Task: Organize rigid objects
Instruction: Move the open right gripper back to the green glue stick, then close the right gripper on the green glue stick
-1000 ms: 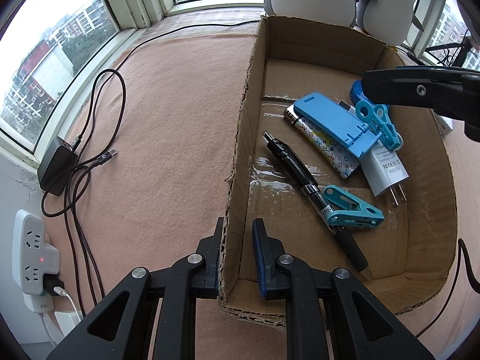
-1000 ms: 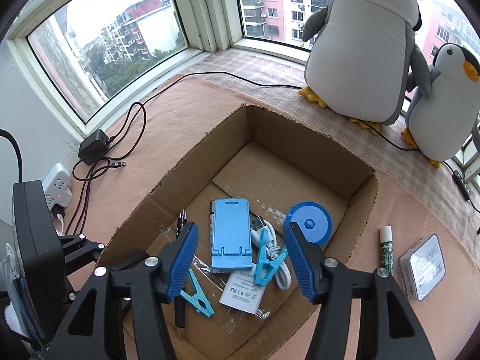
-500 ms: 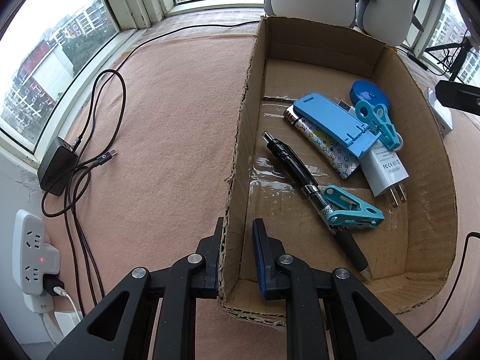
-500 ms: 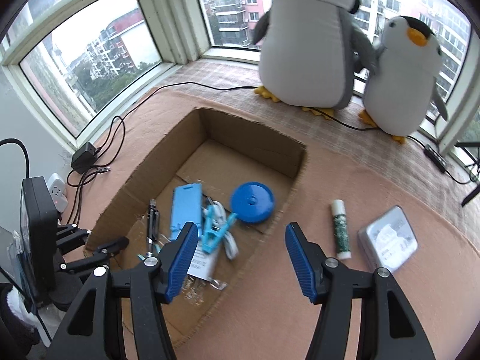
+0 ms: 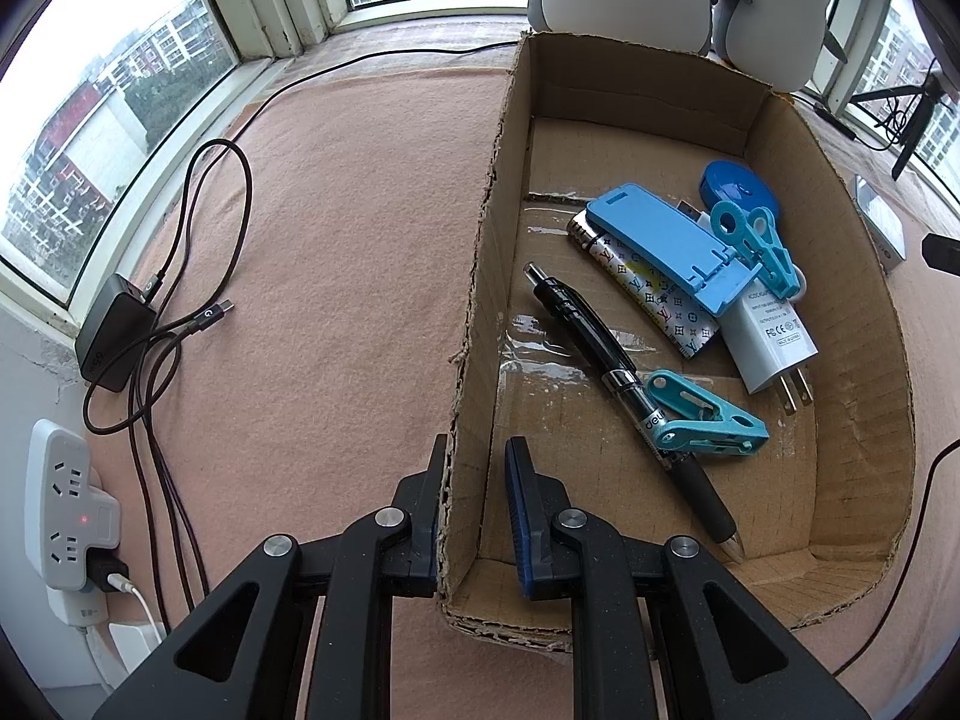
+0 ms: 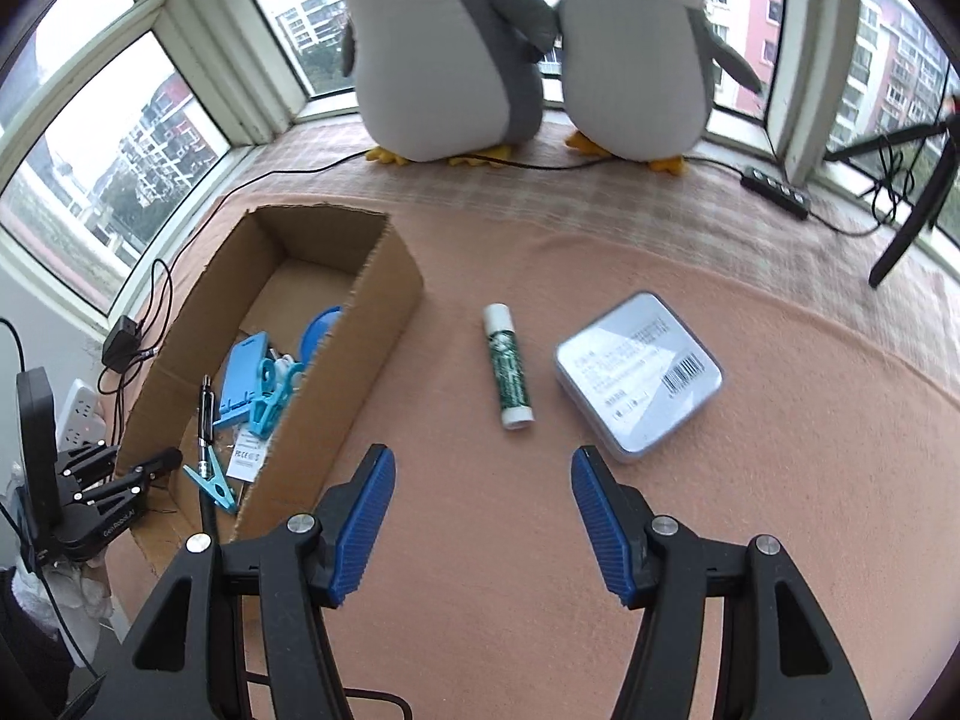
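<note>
The glue stick (image 6: 509, 373) lies on the pink cloth (image 6: 480, 540) between the cardboard box (image 6: 336, 384) and the metal tin (image 6: 639, 373), apart from both, its length running away from the right gripper (image 6: 483, 519). That gripper hovers short of it with fingers spread wide and nothing between them. The left gripper (image 5: 471, 516) has its fingers narrowed over the box's near-left wall; whether they truly pinch the cardboard I cannot tell.

The step in hand looks like fetching the glue stick for the box. To do it well, the right gripper should come down with a finger on either long side of the tube and close across its middle, so the round body cannot roll off toward the tin. The left gripper would best steady the box for the drop.

Inside the box lie a black pen (image 5: 624, 387), two teal clips (image 5: 702, 420), a blue phone stand (image 5: 660, 246), a white charger (image 5: 771, 342) and a blue round case (image 5: 729, 180). The cloth covers a bay-window ledge; two plush penguins (image 6: 444, 48) stand at its far edge, cables (image 5: 198, 276) and a power strip (image 5: 69, 510) at its left edge.
</note>
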A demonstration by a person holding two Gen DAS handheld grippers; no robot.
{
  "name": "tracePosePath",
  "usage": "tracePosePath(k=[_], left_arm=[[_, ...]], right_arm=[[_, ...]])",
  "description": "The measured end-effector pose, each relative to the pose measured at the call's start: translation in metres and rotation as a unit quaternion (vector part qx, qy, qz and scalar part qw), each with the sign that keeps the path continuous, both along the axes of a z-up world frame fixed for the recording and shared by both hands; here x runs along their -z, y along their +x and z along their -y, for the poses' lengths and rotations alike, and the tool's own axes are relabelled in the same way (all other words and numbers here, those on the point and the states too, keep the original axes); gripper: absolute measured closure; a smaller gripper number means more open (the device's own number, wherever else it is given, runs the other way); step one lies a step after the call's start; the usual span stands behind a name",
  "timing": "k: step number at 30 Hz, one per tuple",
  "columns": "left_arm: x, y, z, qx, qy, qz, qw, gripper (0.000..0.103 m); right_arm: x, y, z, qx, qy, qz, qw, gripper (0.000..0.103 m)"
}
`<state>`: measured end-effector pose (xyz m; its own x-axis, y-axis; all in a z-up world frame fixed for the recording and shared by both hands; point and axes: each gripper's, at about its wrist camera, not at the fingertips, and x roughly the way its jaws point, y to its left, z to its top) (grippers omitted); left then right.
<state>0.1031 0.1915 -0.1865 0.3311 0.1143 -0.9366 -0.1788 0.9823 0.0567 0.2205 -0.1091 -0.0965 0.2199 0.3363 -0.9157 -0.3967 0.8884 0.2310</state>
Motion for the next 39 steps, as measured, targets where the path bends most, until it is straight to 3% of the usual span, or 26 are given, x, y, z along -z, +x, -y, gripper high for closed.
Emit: tracePosePath(k=[11,15,32,39], left_arm=[[0.001,-0.001,-0.002,-0.002,-0.003,0.000,1.0000,0.087],[0.001,-0.001,-0.002,-0.002,-0.003,0.000,1.0000,0.087],[0.002,-0.001,-0.002,-0.003,-0.006,-0.001,1.0000,0.086],[0.002,0.000,-0.002,-0.003,-0.006,-0.002,1.0000,0.087]], right_arm=[[0.026,0.022,-0.005,0.017,0.045,-0.063,0.997,0.047],[0.039,0.032,-0.011,0.029,0.033,-0.073,0.996,0.056],[0.061,0.057,-0.037,0.041,-0.013,-0.055,0.998,0.066],[0.062,0.054,-0.049,0.022,-0.058,-0.032,0.998,0.079]])
